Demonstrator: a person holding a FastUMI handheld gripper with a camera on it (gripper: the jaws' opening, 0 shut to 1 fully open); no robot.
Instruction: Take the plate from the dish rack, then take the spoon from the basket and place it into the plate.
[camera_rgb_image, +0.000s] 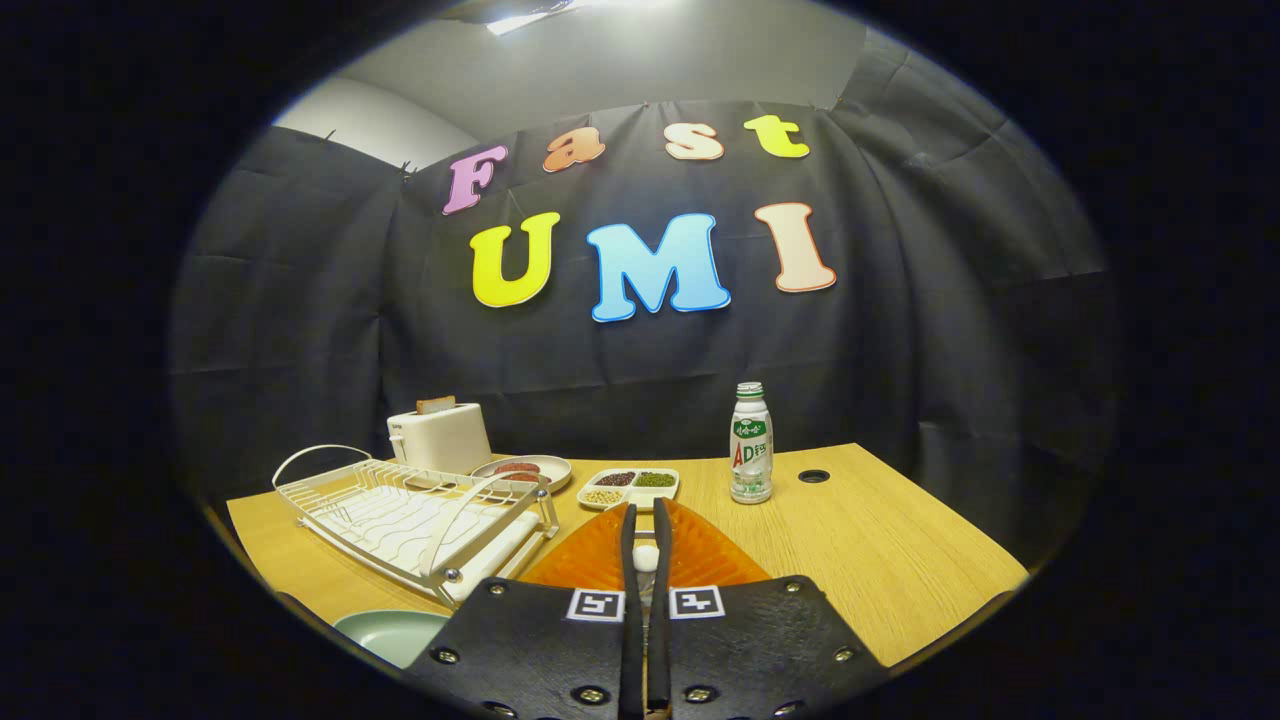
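My gripper (645, 512) hangs over the orange ribbed basket (700, 560), its two fingers almost together. A small white piece of the spoon (645, 557) shows pinched between them; the rest of the spoon is hidden by the fingers. The pale green plate (392, 632) lies flat on the wooden table, near me and left of the fingers, in front of the dish rack. The white wire dish rack (410, 515) stands left of the basket and holds no plate.
Behind the rack stand a white toaster (440, 437) and a small dish of food (522, 470). A divided tray of beans (628, 487) sits just beyond the basket, a drink bottle (751, 445) to its right, and a cable hole (813, 476) further right.
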